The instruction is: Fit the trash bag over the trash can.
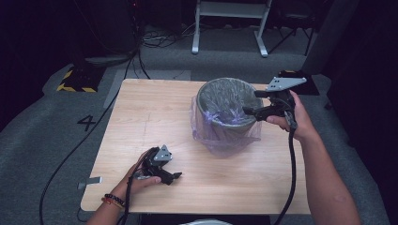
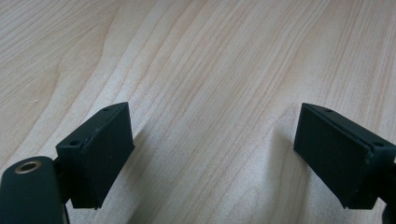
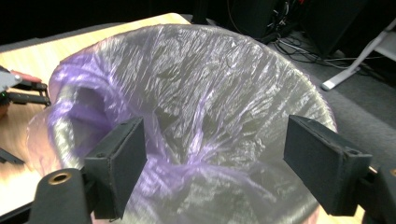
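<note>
Overhead, round grey bin (image 1: 230, 105), crinkly translucent purple liner (image 3: 196, 98), woodgrain table (image 1: 155, 117).

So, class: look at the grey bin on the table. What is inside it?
A thin purple plastic liner lines the bin, folded over the rim and hanging down outside. No rubbish shows on the visible liner; the bottom is hidden by crumpled plastic and the near rim.
</note>
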A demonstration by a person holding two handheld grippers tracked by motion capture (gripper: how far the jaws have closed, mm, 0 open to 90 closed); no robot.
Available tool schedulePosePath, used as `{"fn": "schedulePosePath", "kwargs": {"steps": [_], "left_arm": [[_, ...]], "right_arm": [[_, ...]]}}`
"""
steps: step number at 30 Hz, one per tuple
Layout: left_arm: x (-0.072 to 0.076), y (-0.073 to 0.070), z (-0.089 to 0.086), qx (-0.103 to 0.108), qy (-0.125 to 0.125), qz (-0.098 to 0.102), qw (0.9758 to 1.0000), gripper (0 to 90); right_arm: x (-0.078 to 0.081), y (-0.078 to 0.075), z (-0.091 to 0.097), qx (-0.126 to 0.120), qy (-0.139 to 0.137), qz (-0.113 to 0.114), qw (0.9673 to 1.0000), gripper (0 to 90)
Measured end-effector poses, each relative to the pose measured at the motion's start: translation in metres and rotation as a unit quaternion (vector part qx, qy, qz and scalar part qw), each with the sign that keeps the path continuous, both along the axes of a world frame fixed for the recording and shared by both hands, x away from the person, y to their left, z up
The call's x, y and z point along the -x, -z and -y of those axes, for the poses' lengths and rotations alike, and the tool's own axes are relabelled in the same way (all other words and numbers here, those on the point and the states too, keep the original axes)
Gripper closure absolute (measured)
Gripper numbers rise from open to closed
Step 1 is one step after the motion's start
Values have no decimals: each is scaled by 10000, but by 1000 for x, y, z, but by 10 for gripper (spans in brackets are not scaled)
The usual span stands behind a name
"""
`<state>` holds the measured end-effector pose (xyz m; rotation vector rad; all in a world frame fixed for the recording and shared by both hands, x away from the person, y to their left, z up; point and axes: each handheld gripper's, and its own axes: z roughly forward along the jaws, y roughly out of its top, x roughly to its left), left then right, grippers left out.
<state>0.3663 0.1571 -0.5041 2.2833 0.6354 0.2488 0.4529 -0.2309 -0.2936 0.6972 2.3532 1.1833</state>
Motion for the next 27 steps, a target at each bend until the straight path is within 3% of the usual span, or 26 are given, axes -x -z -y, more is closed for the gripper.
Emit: {"fn": "schedulePosePath", "kwargs": {"steps": [7,9,12,15,23,27], "left_arm": [[0,0,0,2,0,0,10000,115],[0,0,0,2,1,0,10000,115],[0,0,0,1,0,1,10000,115],[0,0,0,-1,-1,-1,10000,114],[0,0,0,1,7,-5,10000,113],[0,0,0,0,7,-5,10000,112]], "right_arm": [[23,3,9,3,0,208,9998,207],[31,5,12,153,123,360,9992,205],[40,12,18,88,164,465,9987,201],[48,22,21,181,286,580,9977,195],[59,40,29,153,363,624,9973,195],[62,50,32,187,353,528,9978,191]]}}
